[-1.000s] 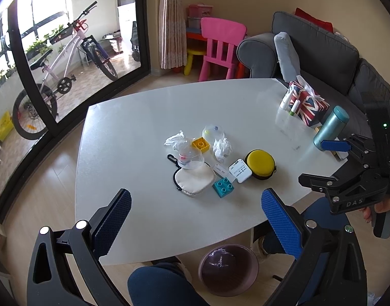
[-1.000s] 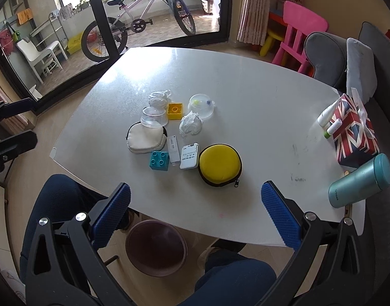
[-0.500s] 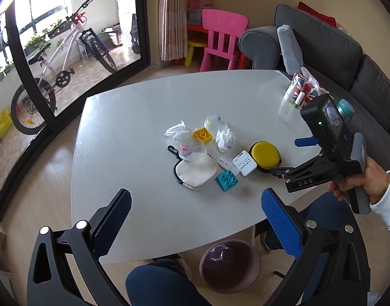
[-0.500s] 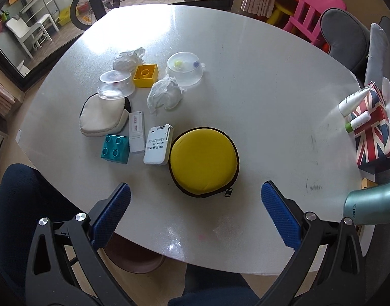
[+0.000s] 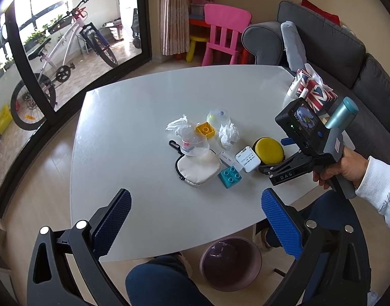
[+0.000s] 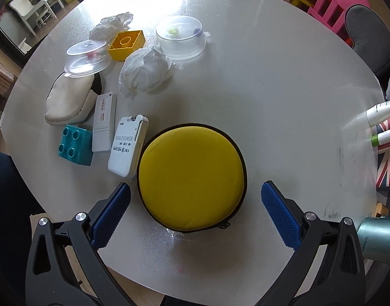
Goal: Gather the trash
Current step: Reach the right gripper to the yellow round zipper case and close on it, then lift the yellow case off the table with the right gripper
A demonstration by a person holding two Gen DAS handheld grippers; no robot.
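Crumpled tissue [image 6: 146, 72] beyond right gripper [image 6: 195, 207]

We see a white table [image 5: 133, 117] on pale wood floor [image 5: 42, 163] | grey sofa [image 5: 330, 43] and pink chair [image 5: 224, 32] behind | bicycle [image 5: 65, 61] beyond daylit glass doors [image 5: 67, 25].

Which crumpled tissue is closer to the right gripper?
The crumpled tissue between the yellow case and the yellow block; the other tissue lies beyond that block.
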